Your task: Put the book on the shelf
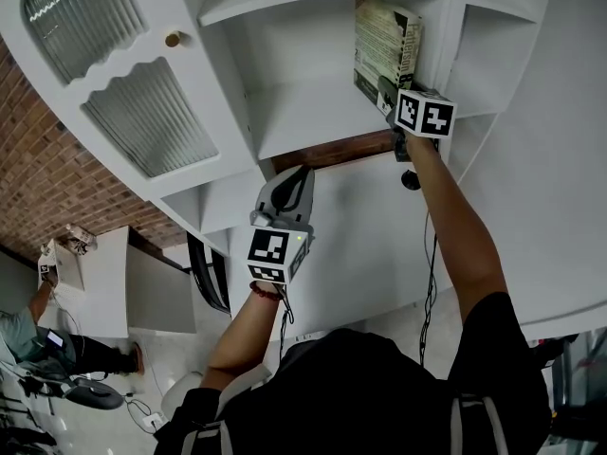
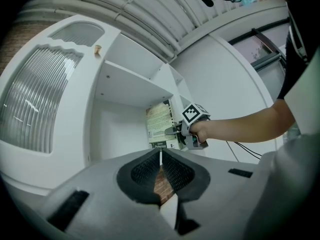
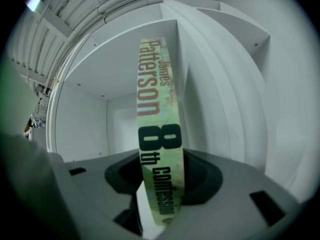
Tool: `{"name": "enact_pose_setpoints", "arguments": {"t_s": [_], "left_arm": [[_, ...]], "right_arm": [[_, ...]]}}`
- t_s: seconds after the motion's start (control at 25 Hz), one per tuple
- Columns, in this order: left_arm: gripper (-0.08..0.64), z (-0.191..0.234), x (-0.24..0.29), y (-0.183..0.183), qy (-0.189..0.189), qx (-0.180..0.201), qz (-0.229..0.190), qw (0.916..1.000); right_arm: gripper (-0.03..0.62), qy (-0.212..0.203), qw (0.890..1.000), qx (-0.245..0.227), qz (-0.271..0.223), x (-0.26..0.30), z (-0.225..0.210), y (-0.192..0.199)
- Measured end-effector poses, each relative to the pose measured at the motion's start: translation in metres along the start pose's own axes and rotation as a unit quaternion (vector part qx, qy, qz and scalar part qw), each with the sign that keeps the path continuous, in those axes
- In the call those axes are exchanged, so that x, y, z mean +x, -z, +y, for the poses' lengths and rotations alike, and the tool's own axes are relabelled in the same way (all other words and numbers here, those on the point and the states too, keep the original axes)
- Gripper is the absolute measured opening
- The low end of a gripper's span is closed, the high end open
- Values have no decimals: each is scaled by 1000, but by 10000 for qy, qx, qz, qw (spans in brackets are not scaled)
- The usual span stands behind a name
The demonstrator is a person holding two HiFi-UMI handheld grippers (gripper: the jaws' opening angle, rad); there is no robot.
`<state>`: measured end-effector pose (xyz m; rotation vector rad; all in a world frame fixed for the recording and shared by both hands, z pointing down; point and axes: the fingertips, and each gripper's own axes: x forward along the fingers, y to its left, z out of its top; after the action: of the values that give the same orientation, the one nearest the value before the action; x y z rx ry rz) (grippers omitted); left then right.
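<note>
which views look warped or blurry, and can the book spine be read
Right gripper view: fisheye bows the green paperback book, title readable, edges dark; left gripper view: white shelf unit curves, corners black; head view: evenly lit, sharp.

book (image 3: 159, 149): right gripper view shows the spine only; covers hidden, lower end cut off behind the gripper body, bottom print blurred.
book cover text: too small to read in the head view.
right gripper (image 1: 385, 95): jaws mostly hidden behind its marker cube (image 1: 423, 114) in the head view.
shelf (image 1: 313, 112): upper part cut off by the top edge.
person (image 1: 33, 330), far left: cut off by the left edge.
floor gear (image 1: 90, 396): too small to tell.
</note>
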<state>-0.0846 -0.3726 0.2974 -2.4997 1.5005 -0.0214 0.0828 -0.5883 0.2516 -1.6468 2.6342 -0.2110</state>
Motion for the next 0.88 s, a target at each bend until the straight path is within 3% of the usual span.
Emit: {"name": "enact_pose_setpoints", "arguments": {"t_s": [0.16,0.48,0.88], "left_arm": [[28,-1,-4,4,-11,15,39,10000],[28,-4,-21,11,-155,-235,220,9994],[28,-14,-31,17,-119,-191,317,9992]], "right_arm": [[184,148,9993,344,-17,-2,-3,3],[183,478,9985,268,-86,-19,-12,13],[176,850,9946,-566,-162,-13,-10,12]]}}
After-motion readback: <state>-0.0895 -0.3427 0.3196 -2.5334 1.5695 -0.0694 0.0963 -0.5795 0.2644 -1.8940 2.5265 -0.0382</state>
